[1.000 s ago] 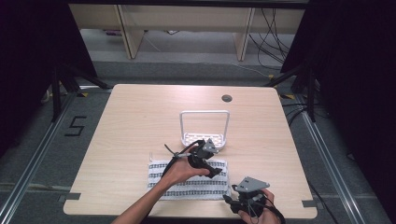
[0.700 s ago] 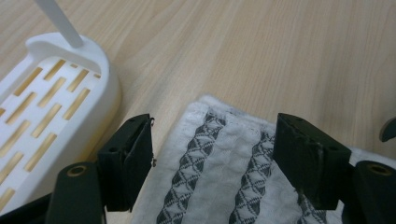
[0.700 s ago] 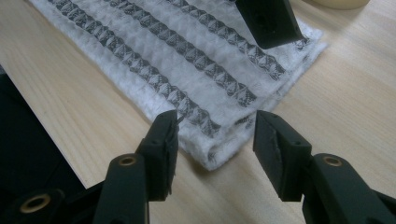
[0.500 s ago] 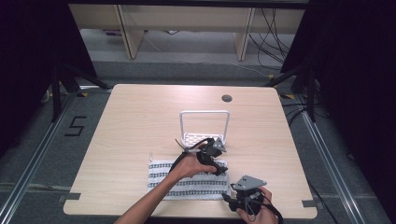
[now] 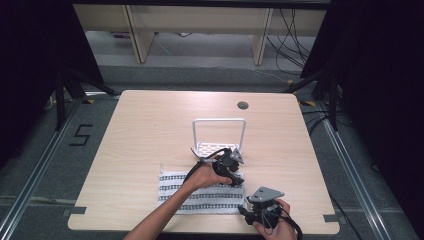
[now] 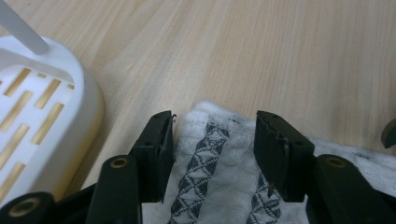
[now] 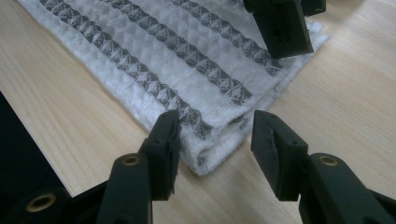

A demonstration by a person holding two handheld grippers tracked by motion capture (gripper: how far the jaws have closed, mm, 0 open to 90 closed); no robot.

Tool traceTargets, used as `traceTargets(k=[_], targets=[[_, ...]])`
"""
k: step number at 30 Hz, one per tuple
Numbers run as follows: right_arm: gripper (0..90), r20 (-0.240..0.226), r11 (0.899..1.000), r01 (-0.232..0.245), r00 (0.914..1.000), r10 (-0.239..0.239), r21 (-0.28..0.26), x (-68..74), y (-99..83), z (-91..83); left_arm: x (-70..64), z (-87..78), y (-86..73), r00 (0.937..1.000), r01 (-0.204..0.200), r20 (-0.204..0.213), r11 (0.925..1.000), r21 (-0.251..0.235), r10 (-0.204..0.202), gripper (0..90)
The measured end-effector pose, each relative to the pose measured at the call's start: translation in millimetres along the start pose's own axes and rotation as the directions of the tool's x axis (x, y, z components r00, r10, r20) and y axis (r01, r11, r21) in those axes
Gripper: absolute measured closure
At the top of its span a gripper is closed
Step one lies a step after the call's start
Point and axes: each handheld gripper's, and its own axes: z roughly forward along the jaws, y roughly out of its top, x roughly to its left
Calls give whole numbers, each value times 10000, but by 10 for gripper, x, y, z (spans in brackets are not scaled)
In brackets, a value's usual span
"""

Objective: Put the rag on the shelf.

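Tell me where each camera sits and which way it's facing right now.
High view: above the person's side, looking forward and down on the table; forearms and both grippers show.
Left gripper view: low, along its open jaws over the cloth, white rack beside.
Right gripper view: along its open jaws at the cloth's folded corner.
Both gripper views share the cloth.

High view looks forward and down on the whole table (image 5: 150, 130). Both gripper views sit low and close, and each, like the high view, catches the striped cloth (image 6: 219, 172) (image 7: 187, 60) (image 5: 200, 192).
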Motion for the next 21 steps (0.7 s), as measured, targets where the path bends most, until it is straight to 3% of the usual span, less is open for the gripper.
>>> traceTargets(k=[6, 8, 9, 12, 16, 21], targets=[[586, -157, 9998, -39, 9999, 42, 197, -12, -13, 31, -15, -2, 0, 10000, -45, 6, 10000, 18, 45, 638], [644, -310, 9988, -475, 9984, 478, 93, -15, -20, 43, -18, -2, 0, 9999, -163, 34, 9999, -4, 163, 694], [663, -258, 9998, -142, 9996, 146, 129, -50, -14, 35, -20, -4, -1, 9999, -128, 60, 9999, 1, 128, 721], [728, -269, 9999, -53, 9996, 55, 96, -57, -11, 40, -23, -7, -4, 9998, -86, 192, 10000, 30, 85, 803], [820, -416, 9998, -130, 9990, 136, 153, -36, -4, 40, -47, -15, 3, 9999, -56, 93, 9999, 83, 55, 844], [854, -384, 10000, -41, 9993, 43, 57, -39, 1, 41, -64, -74, 10, 10000, -43, -67, 10000, -52, 42, 853]])
